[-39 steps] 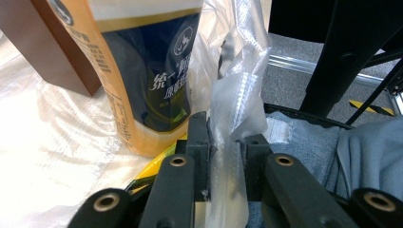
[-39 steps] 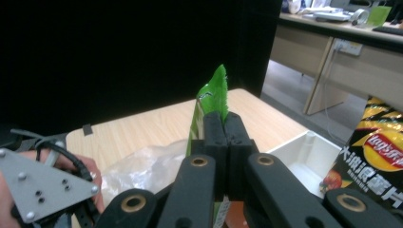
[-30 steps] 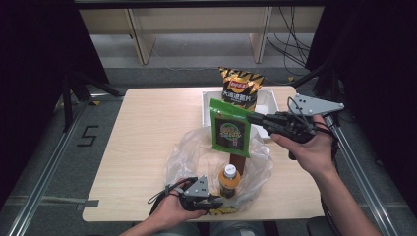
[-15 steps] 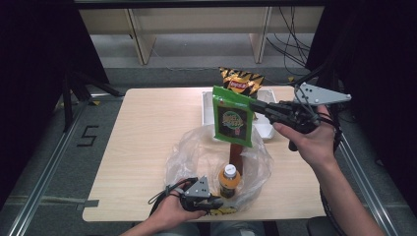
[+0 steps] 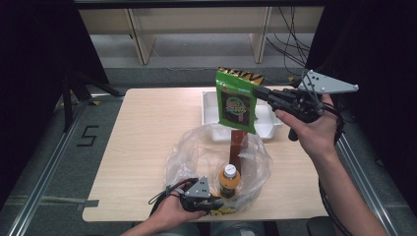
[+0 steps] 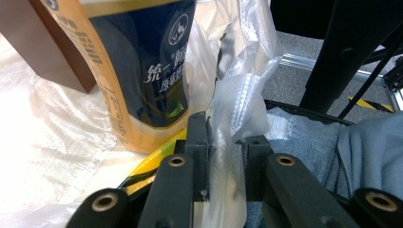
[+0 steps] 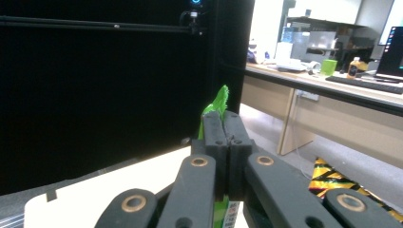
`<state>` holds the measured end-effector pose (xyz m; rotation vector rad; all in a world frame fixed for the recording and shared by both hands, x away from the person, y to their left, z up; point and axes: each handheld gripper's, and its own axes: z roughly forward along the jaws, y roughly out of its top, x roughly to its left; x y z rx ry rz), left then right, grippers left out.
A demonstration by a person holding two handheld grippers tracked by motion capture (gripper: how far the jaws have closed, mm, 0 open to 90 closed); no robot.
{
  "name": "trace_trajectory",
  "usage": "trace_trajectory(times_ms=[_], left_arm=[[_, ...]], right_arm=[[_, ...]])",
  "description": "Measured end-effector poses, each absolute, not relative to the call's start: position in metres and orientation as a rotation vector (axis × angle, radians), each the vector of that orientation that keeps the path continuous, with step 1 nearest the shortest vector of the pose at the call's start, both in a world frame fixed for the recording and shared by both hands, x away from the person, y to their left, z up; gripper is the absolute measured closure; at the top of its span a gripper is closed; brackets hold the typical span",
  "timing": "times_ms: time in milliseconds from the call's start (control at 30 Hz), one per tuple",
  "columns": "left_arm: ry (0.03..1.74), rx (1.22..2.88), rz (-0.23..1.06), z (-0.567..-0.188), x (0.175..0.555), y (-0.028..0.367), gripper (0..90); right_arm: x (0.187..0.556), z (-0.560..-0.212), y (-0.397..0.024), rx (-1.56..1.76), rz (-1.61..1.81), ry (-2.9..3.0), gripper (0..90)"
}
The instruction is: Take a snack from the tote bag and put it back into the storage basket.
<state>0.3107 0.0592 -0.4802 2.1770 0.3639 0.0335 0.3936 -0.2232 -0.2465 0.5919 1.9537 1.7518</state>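
My right gripper (image 5: 259, 92) is clamping, jaws together, on the top right corner of one green snack pouch (image 5: 236, 101), holding it in the air above the white tray (image 5: 272, 124) and the far side of the table (image 5: 147, 132). In the right gripper view the jaws (image 7: 222, 124) are pressing flat on the pouch's thin green edge (image 7: 219, 102). The pouch is hanging upright, long axis running top to bottom, printed face toward the high camera, lower end slightly tilted toward the bag.

My left gripper (image 5: 212, 205) is pinching the near rim of the clear plastic bag (image 5: 189, 152) at the table's near edge, jaws nearly together with only a fold of film (image 6: 227, 156) between them.

The bag is lying open on the table. Inside I am counting one bottle (image 5: 229, 179) of orange drink standing upright with its white cap up, one brown box (image 5: 237, 147) standing on end just behind it, long axis vertical, and a yellow-and-black packet (image 6: 154, 159) lying flat under the bottle base, partly hidden.

Behind the pouch, one yellow-and-black striped snack bag (image 5: 242, 73) is sticking up, only its top edge showing; it also shows at the lower right of the right gripper view (image 7: 340, 183). I cannot tell whether it is sitting in the tray
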Motion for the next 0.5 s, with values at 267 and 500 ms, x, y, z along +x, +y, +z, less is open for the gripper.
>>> trace_trajectory(times_ms=[267, 500], left_arm=[[0.345, 2.195, 0.033, -0.479, 0.311, 0.06, 77.8], [0.346, 2.196, 0.049, -0.479, 0.311, 0.06, 77.8]], right_arm=[[0.41, -0.25, -0.227, 0.646, 1.731, 1.932, 90.0], [0.426, -0.254, -0.229, 0.695, 1.706, 1.947, 90.0]])
